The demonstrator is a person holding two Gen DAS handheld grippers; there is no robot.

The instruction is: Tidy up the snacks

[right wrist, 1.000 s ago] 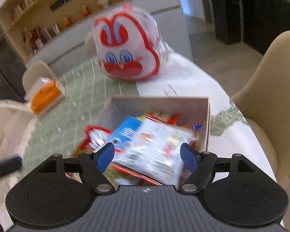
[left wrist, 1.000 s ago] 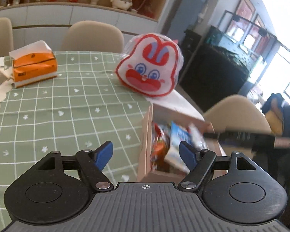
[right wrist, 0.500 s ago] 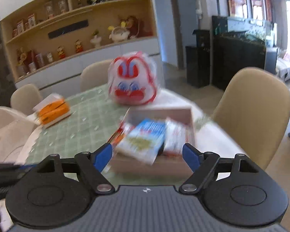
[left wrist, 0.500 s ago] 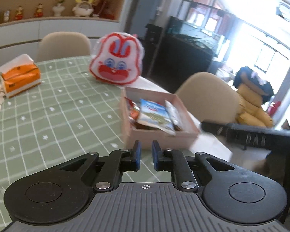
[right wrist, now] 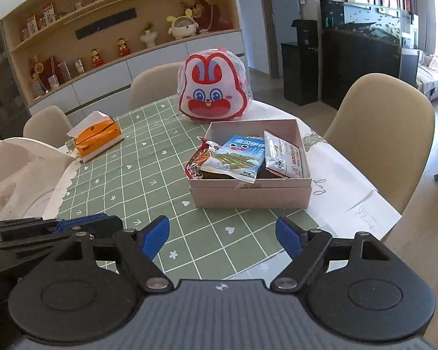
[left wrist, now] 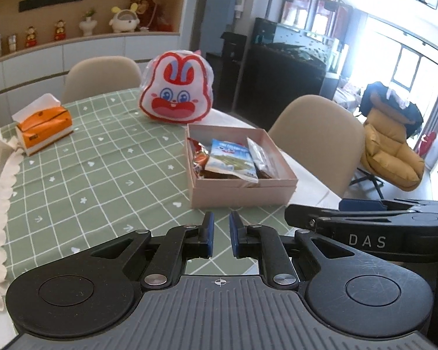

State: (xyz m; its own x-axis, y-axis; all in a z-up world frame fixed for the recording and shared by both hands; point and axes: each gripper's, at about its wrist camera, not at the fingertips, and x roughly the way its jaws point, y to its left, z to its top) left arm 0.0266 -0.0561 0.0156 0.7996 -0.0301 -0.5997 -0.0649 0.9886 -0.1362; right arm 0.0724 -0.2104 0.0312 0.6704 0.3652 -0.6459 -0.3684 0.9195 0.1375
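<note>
A pink cardboard box (left wrist: 242, 188) (right wrist: 249, 194) stands on the green checked tablecloth and holds several snack packets: a blue and white packet (left wrist: 230, 160) (right wrist: 238, 159) on top, a red one (right wrist: 198, 159) at its left, a white one (right wrist: 283, 154) at its right. My left gripper (left wrist: 220, 234) is shut and empty, held back from the box's near side. My right gripper (right wrist: 222, 234) is open and empty, also short of the box. Each gripper shows at the edge of the other's view.
A red and white rabbit-face bag (left wrist: 176, 94) (right wrist: 213, 92) stands behind the box. An orange tissue box (left wrist: 43, 127) (right wrist: 97, 135) lies far left. Beige chairs (left wrist: 315, 134) (right wrist: 385, 134) ring the table. A white paper (right wrist: 347, 198) lies at the right edge.
Both grippers have pulled back and up from the box. The left gripper went from open to shut. The right stayed open.
</note>
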